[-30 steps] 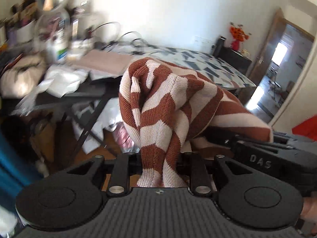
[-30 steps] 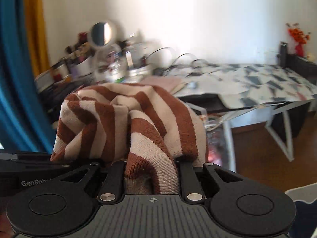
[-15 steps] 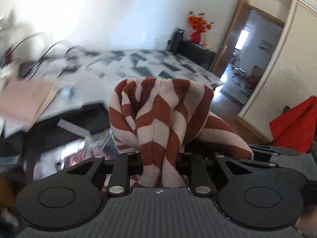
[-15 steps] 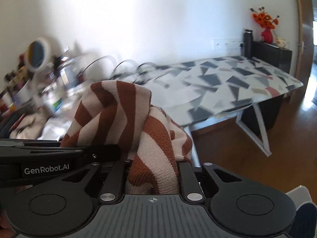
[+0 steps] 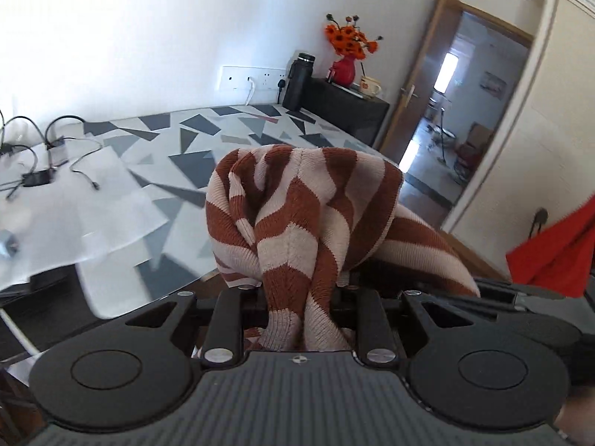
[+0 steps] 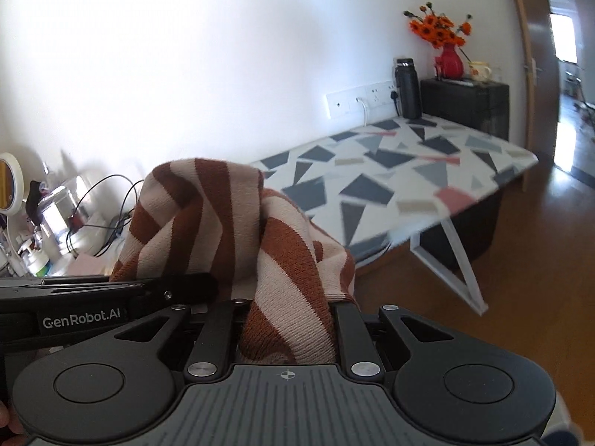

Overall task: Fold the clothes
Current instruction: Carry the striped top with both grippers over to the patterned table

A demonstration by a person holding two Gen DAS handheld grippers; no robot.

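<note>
A white-walled room with a patterned table [image 5: 193, 137] frames the work. Nearest, the left gripper [image 5: 299, 297] and right gripper [image 6: 286, 304] each pinch a bunched fold of the striped sweater [image 5: 297, 215], held in the air in front of that table. The knit looks soft, thick and droopy; hems or shoulder seams would likely give the surest hold. On the table lie papers [image 5: 74, 208] and cables [image 5: 41, 171]; beyond it stand a flask [image 5: 299, 80] and flowers [image 5: 349, 50].

Both wrist views look along their fingers, close behind; both share the patterned table [image 5: 238, 137] [image 6: 390, 171].
</note>
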